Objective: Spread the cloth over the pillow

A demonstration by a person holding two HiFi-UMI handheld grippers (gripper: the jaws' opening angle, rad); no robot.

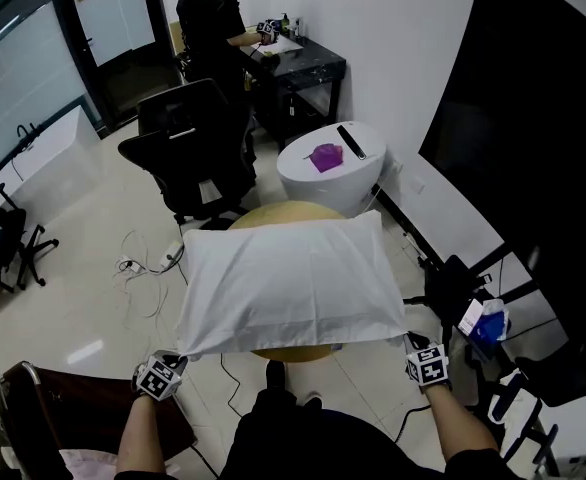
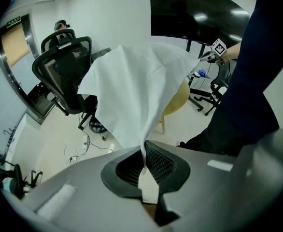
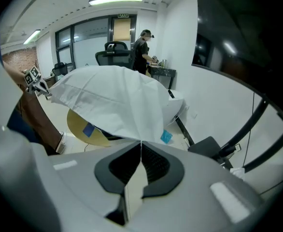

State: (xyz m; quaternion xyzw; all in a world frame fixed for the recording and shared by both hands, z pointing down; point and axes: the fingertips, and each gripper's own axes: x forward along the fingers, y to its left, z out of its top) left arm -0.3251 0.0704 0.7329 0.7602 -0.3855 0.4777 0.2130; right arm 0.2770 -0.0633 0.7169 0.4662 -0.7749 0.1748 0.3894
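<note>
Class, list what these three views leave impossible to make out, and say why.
Pillow: in no view; head view's cloth covers whatever lies beneath.
Yellow table: head view, top mostly under the cloth.
Purple object: head view, too small to identify.
Desk items: head view, too small.

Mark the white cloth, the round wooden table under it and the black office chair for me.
white cloth (image 1: 293, 283): head view, middle of its top face.
round wooden table (image 1: 278, 214): head view, far rim beyond the cloth.
black office chair (image 1: 183, 108): head view, backrest.
</note>
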